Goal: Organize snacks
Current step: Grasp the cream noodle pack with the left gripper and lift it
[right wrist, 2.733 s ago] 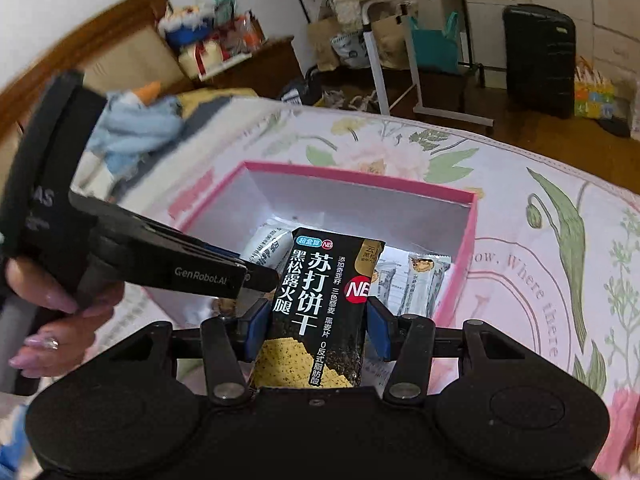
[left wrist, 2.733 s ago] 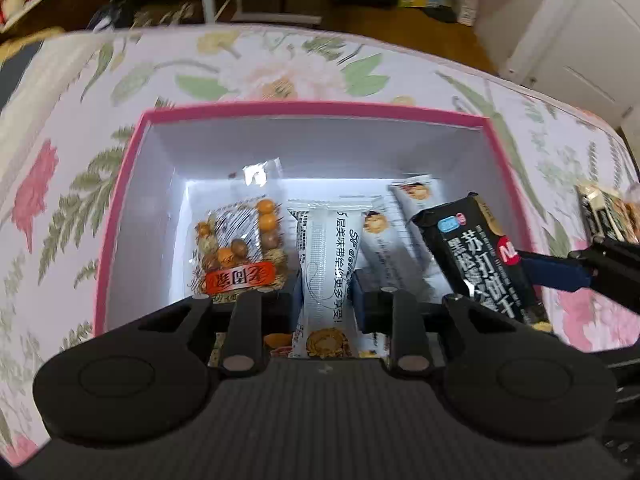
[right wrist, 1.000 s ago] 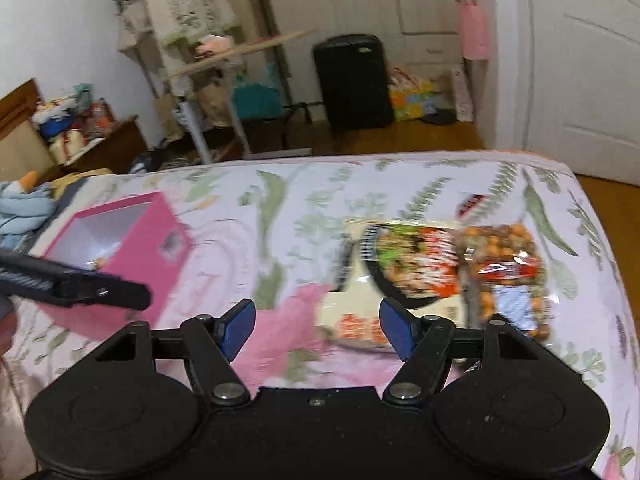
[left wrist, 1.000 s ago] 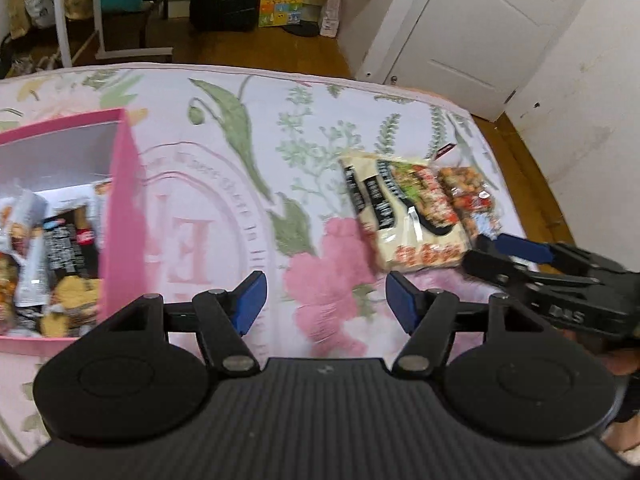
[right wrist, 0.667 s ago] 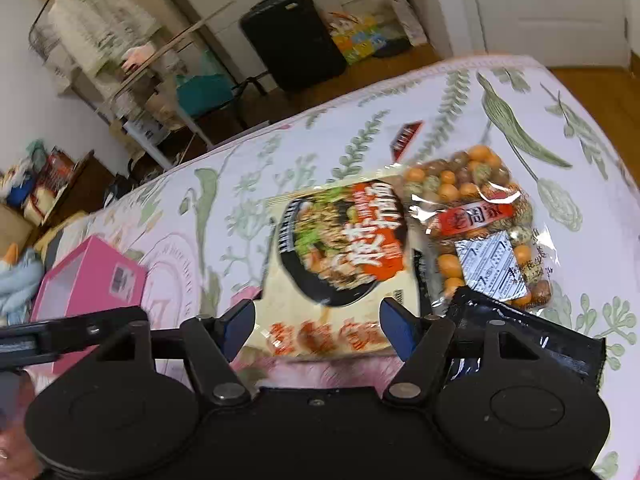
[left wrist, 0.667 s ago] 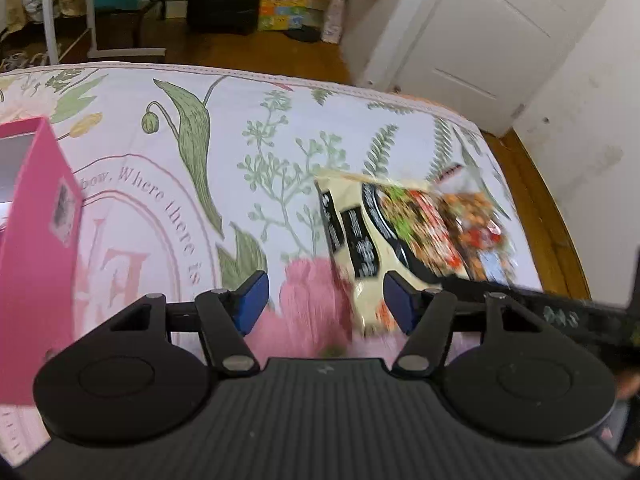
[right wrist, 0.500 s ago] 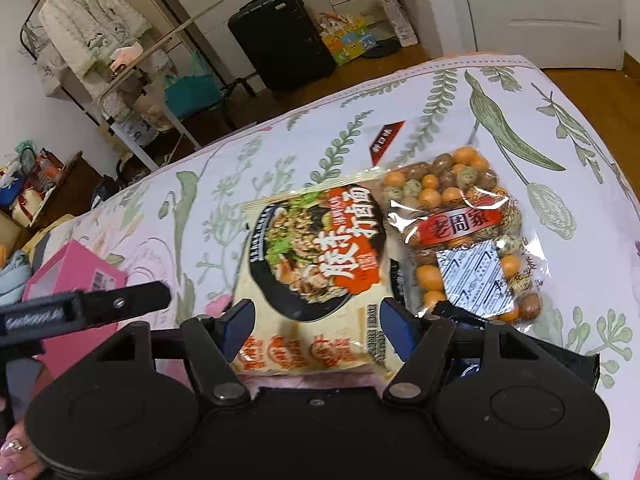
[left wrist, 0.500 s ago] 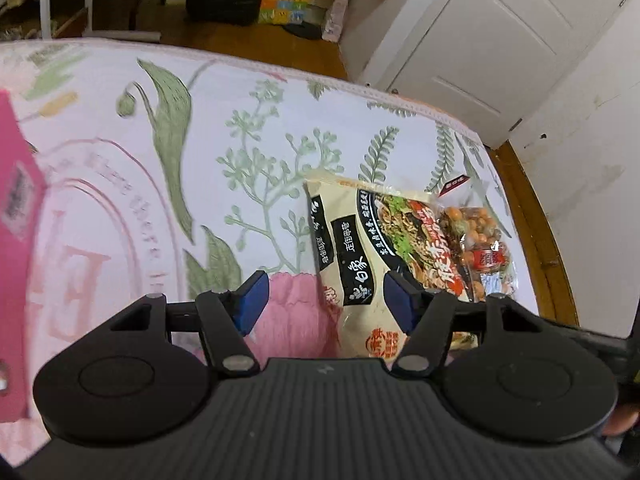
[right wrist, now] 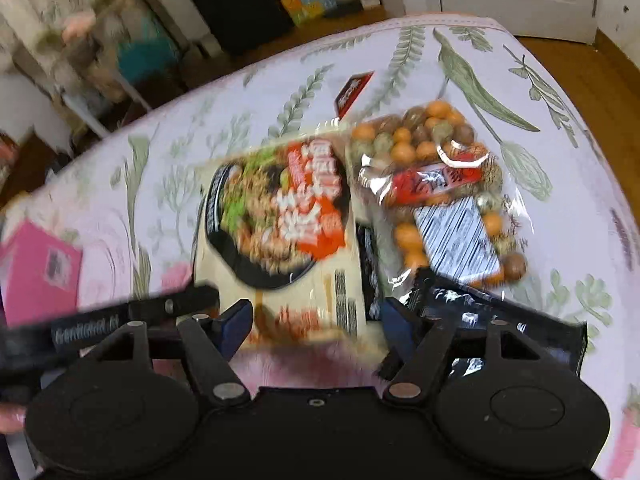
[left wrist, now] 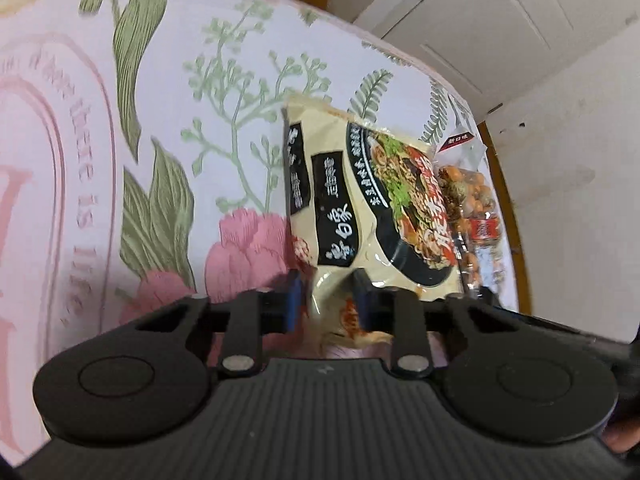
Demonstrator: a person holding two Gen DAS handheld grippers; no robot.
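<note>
Left gripper [left wrist: 325, 294] pinches the cream plastic noodle packet [left wrist: 360, 200].
Right gripper [right wrist: 316, 322], jaws wide and opening, straddles that packet's near edge without gripping; clear nut bag [right wrist: 440, 184] just beside it.

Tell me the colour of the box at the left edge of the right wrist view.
The box is bright pink, seen best in the right wrist view.

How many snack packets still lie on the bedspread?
3: the noodle packet, pinched by the left claw; the clear bag of coated nuts beside it; a black packet nearest the camera. Others may be hidden.
</note>
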